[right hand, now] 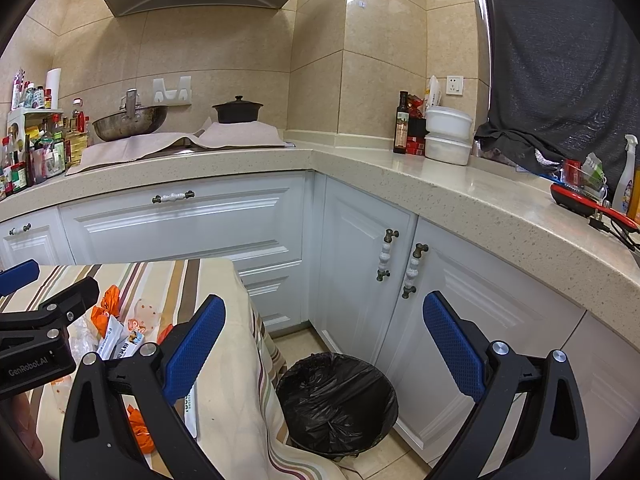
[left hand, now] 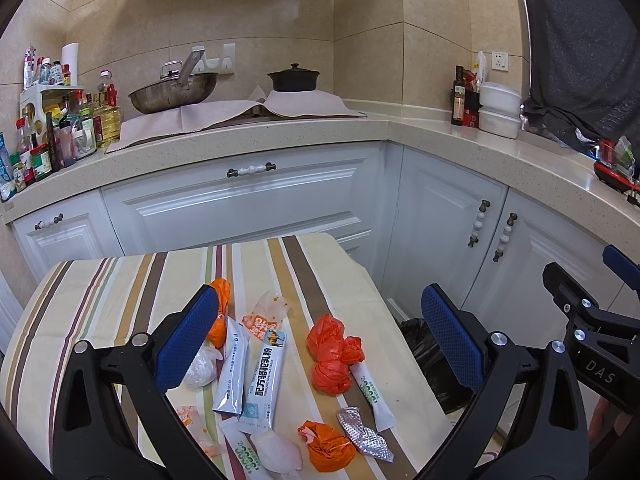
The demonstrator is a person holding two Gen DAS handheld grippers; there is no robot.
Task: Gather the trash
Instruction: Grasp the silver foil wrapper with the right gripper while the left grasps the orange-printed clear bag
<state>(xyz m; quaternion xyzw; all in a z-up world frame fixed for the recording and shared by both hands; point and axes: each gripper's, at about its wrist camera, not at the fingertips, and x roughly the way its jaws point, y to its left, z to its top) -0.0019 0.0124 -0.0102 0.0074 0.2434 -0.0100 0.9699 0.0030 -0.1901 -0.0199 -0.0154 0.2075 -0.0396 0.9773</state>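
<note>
Several pieces of trash lie on a small table with a striped cloth [left hand: 100,292]: crumpled orange bags [left hand: 332,354], white sachets [left hand: 266,378], a silver foil wrapper [left hand: 364,434] and clear plastic wrappers [left hand: 269,308]. My left gripper [left hand: 320,338] hovers open above the trash with nothing between its blue pads. A bin lined with a black bag [right hand: 336,398] stands on the floor right of the table. My right gripper [right hand: 324,346] hangs open and empty above the bin. The right gripper's body [left hand: 588,320] shows at the right edge of the left wrist view.
White cabinets [right hand: 360,264] with beaded handles stand close behind the bin and table. An L-shaped stone counter [right hand: 400,172] carries a wok [left hand: 172,94], a black pot [left hand: 294,78], bottles [left hand: 60,132], white containers [right hand: 448,136] and a red tray [right hand: 580,202].
</note>
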